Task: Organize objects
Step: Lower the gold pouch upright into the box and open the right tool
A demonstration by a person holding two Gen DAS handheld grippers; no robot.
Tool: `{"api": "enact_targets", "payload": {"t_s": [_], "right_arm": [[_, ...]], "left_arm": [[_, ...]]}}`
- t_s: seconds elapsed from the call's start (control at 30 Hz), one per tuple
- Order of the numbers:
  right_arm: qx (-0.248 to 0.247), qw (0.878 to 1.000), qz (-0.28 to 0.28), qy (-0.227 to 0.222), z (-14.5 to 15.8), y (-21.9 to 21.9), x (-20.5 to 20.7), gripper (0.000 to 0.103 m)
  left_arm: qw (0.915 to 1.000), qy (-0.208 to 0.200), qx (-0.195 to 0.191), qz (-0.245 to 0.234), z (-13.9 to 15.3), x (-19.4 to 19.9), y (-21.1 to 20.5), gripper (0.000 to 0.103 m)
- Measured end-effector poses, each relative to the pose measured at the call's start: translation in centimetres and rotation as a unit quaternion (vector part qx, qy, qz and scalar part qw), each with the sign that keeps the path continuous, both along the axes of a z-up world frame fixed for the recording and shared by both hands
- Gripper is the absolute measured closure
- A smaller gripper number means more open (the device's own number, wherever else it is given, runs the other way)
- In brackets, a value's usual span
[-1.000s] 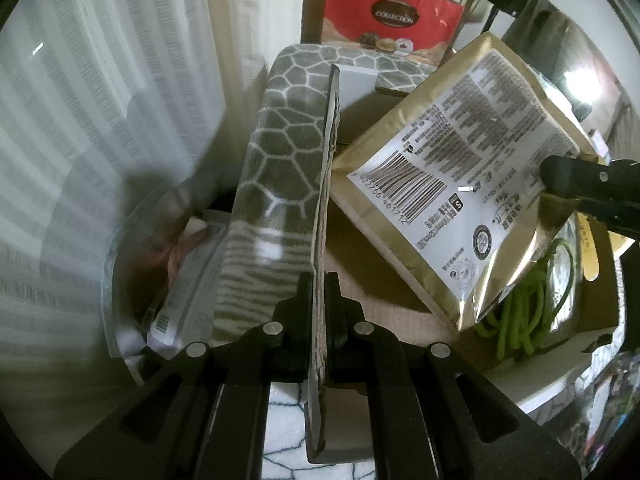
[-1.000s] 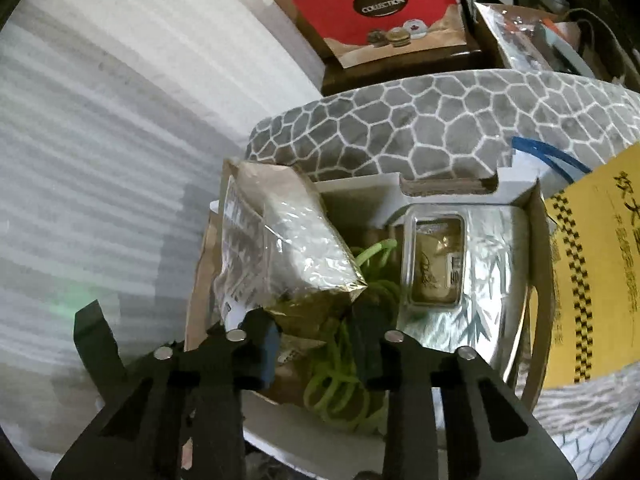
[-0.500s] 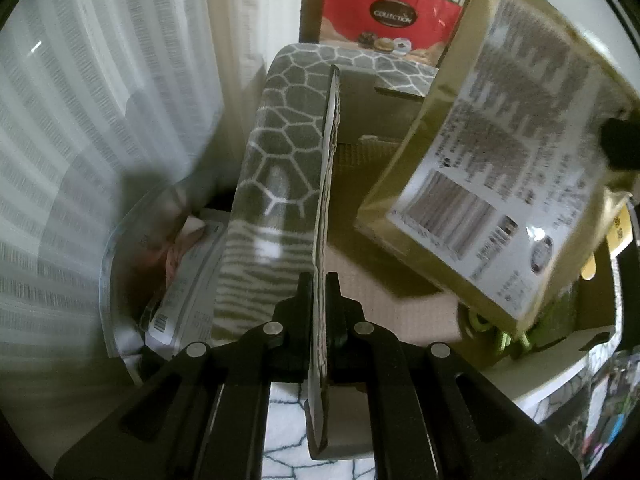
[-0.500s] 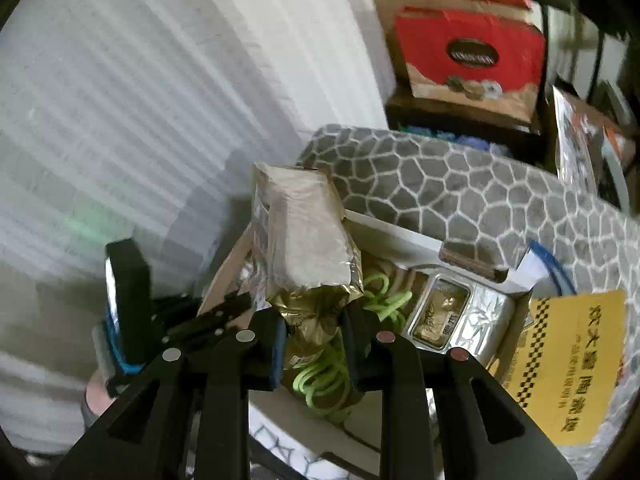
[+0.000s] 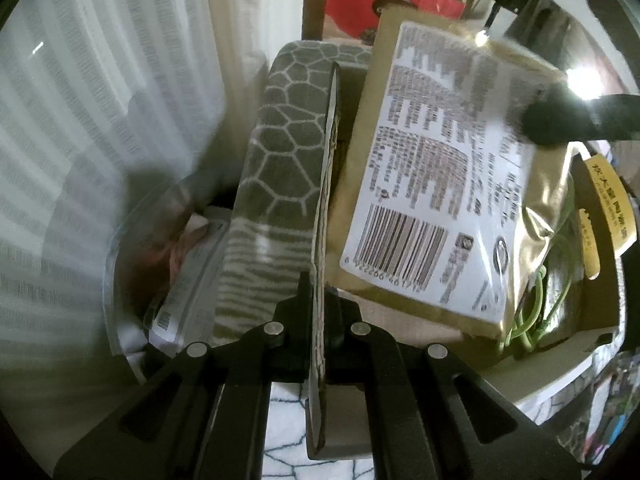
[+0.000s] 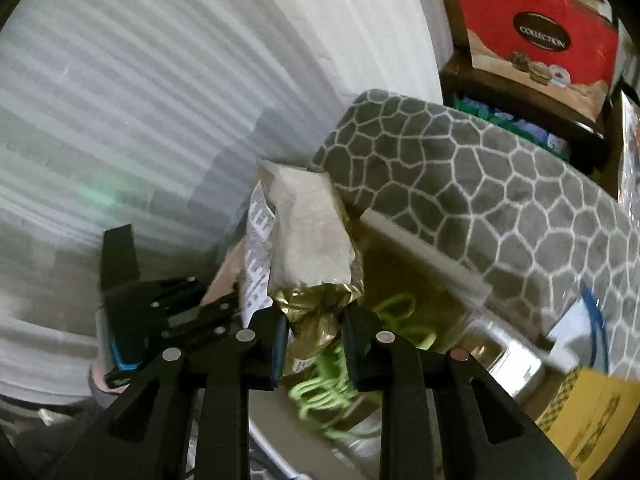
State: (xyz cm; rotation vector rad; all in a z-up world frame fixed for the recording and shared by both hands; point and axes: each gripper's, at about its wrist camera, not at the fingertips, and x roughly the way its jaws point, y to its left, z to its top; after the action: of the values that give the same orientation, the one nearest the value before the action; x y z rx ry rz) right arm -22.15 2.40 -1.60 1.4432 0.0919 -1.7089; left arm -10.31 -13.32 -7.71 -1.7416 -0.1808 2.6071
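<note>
Beside the box flap [image 5: 326, 184], a gold pouch [image 5: 440, 184] overhangs green cord [image 5: 536, 312].

We see a grey cobble-patterned cushion [image 6: 472, 184] as the surface. On it rests an open cardboard box [image 5: 560, 364]. Beside that lies a yellow printed sheet [image 6: 592, 416].

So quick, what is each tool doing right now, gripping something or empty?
Left tool: closed on the upright cardboard flap of the box.
Right tool: closed on the gold foil pouch, holding it over the box.
</note>
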Motion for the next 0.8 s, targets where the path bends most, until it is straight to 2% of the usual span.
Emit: {"api": "enact_targets", "payload": {"t_s": [0.07,0.17,0.43,0.6,0.7,0.8], "right_arm": [[0.012,1.000,0.006,-0.004,-0.6,-0.2,-0.6,0.080],[-0.001,1.000,0.017,-0.017,-0.6,0.5,-0.7,0.080],[-0.008,0.996,0.089,0.019,1.2,2.0,1.1,0.080],[0.014,0.991,0.131,0.028,0.9,-0.3,2.5,0.080],[0.021,0.991,0.128,0.028,0.1,-1.7,2.3,0.080],[0.035,0.996,0.086,0.012,-1.3,-2.0,0.6,0.077]], "left_arm": [[1.0000,0.001,0.001,0.000,0.0,0.0,0.0,0.101],[1.0000,0.005,0.007,0.000,0.3,0.1,-0.3,0.101],[0.9998,0.017,0.013,-0.004,0.9,0.4,-0.7,0.100],[0.9999,0.014,0.007,-0.002,0.9,0.3,-0.5,0.101],[0.9999,0.014,0.004,-0.002,1.0,0.4,-0.4,0.101],[0.9998,0.015,0.009,0.001,1.1,0.4,-0.4,0.099]]}}
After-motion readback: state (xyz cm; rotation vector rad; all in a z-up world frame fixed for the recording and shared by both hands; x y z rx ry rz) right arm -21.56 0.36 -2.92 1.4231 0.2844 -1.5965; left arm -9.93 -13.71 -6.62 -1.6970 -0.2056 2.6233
